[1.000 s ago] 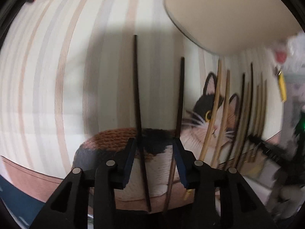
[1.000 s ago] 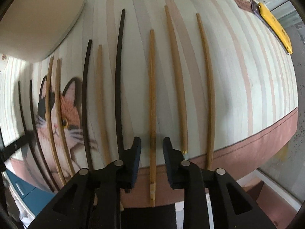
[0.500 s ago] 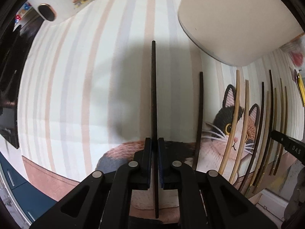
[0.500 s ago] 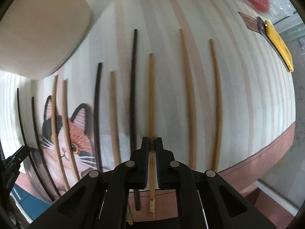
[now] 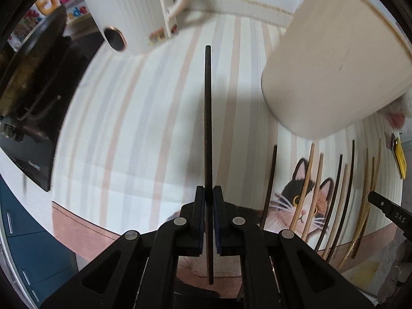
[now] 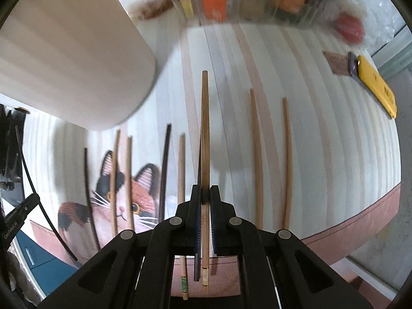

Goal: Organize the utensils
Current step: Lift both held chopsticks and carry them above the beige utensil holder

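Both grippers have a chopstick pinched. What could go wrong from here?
1. The left gripper pinches the dark chopstick near one end; the long free end could pivot or slip.
2. The right gripper holds the bamboo chopstick likewise, close to the cream container; it might clip the wall.

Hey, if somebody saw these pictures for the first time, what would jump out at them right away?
Probably the two chopsticks held up off the table: the left gripper is shut on a dark chopstick, the right gripper on a bamboo chopstick. Next, the cat picture on the striped mat, with more chopsticks lying in a row across it, and the big cream container standing just behind that row.
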A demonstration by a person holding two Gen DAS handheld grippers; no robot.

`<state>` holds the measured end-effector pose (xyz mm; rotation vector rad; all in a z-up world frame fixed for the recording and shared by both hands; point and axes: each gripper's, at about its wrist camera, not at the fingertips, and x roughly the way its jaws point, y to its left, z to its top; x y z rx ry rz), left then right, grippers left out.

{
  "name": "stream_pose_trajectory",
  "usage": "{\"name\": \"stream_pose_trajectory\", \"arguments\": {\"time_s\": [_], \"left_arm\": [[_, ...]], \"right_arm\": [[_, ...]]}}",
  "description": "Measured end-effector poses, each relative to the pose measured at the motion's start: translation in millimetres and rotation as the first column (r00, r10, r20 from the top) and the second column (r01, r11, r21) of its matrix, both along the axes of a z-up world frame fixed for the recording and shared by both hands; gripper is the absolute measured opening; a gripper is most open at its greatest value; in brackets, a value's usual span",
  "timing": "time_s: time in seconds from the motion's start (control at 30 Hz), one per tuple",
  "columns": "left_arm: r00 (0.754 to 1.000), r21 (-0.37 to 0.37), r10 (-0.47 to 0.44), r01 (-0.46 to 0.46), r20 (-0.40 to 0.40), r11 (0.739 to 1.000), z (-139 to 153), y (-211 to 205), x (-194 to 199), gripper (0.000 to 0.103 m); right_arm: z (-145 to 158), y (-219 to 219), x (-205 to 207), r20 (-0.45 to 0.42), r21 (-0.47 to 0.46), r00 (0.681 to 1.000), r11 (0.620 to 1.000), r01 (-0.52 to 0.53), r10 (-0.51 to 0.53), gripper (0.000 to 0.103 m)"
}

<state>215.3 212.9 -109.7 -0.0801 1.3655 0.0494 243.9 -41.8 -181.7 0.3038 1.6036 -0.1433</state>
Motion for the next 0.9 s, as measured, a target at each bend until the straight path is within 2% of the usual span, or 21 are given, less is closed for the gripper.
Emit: {"name": "stream_pose_trajectory", "arguments": {"time_s": [0.07, 0.2, 0.3, 0.33, 0.43, 0.47, 0.5, 0.7, 0.8, 0.9], "left_arm": [[0.999, 0.025, 0.010, -0.011, 0.038, 1.000, 16, 0, -4, 0.003], [0.995, 0.033, 0.034, -0.037, 0.099, 0.999, 40, -8, -9, 0.003], [0.988, 0.023, 0.045, -0.049, 0.149, 0.999, 64, -10, -6, 0.003], [0.986, 0.021, 0.048, -0.052, 0.162, 0.998, 58, -21, -7, 0.003], [0.975, 0.001, 0.060, -0.061, 0.213, 0.998, 83, -24, -5, 0.003], [0.972, -0.004, 0.062, -0.063, 0.228, 0.998, 77, -36, -2, 0.003], [0.968, -0.011, 0.063, -0.062, 0.242, 0.998, 78, -43, 0, 0.003], [0.945, -0.077, 0.069, -0.047, 0.321, 0.996, 123, -60, 19, 0.003], [0.931, -0.092, 0.059, -0.027, 0.360, 0.995, 146, -69, 35, 0.003], [0.917, -0.081, 0.047, -0.016, 0.397, 0.997, 163, -76, 51, 0.003]], "right_arm": [[5, -1, -6, 0.030, 0.000, 1.000, 1.000, -0.001, 0.001, 0.007], [43, -26, 13, 0.081, 0.013, 0.997, 1.000, 0.008, -0.009, 0.007], [47, -51, 15, 0.121, 0.029, 0.992, 0.999, 0.021, -0.024, 0.007], [54, -56, 13, 0.137, 0.033, 0.990, 0.999, 0.027, -0.031, 0.007], [79, -67, 19, 0.192, 0.049, 0.980, 0.998, 0.035, -0.043, 0.007], [86, -70, 22, 0.206, 0.054, 0.977, 0.998, 0.036, -0.046, 0.007], [98, -73, 26, 0.233, 0.061, 0.971, 0.998, 0.034, -0.047, 0.007], [160, -76, 60, 0.376, 0.109, 0.926, 0.994, -0.001, -0.040, 0.007], [182, -70, 85, 0.451, 0.103, 0.893, 0.994, -0.032, -0.018, 0.007], [194, -61, 106, 0.485, 0.099, 0.874, 0.994, -0.046, -0.007, 0.007]]}}
